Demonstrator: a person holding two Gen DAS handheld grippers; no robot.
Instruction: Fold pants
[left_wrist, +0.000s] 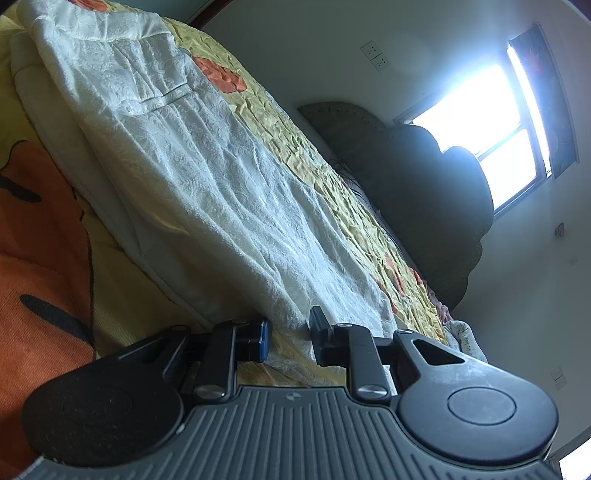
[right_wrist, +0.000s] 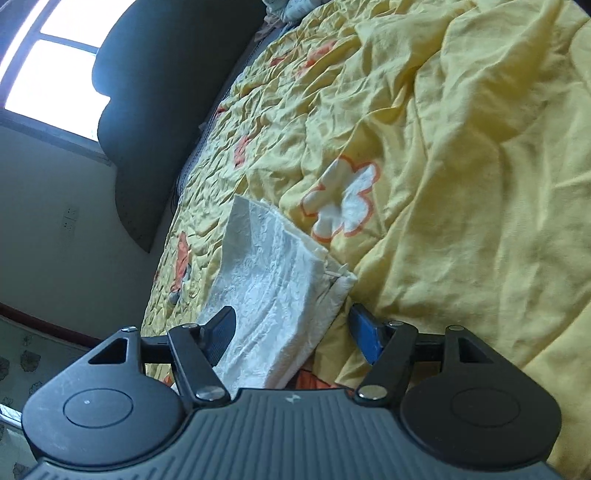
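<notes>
White textured pants (left_wrist: 177, 158) lie stretched along the yellow bed cover, running from my left gripper (left_wrist: 289, 338) up to the far left. The left jaws stand a little apart with the pants' near edge between them, not clamped. In the right wrist view one end of the white pants (right_wrist: 273, 288) lies between the wide-open fingers of my right gripper (right_wrist: 291, 334). The cloth rests against the left finger (right_wrist: 221, 332) and stops short of the blue-padded right finger (right_wrist: 365, 336).
The yellow quilted bed cover (right_wrist: 461, 184) with orange and white flowers is rumpled. An orange patterned patch (left_wrist: 37, 258) lies at the left. A dark headboard (left_wrist: 424, 192) stands by a bright window (left_wrist: 480, 122). Wall sockets (left_wrist: 375, 55) are on the wall.
</notes>
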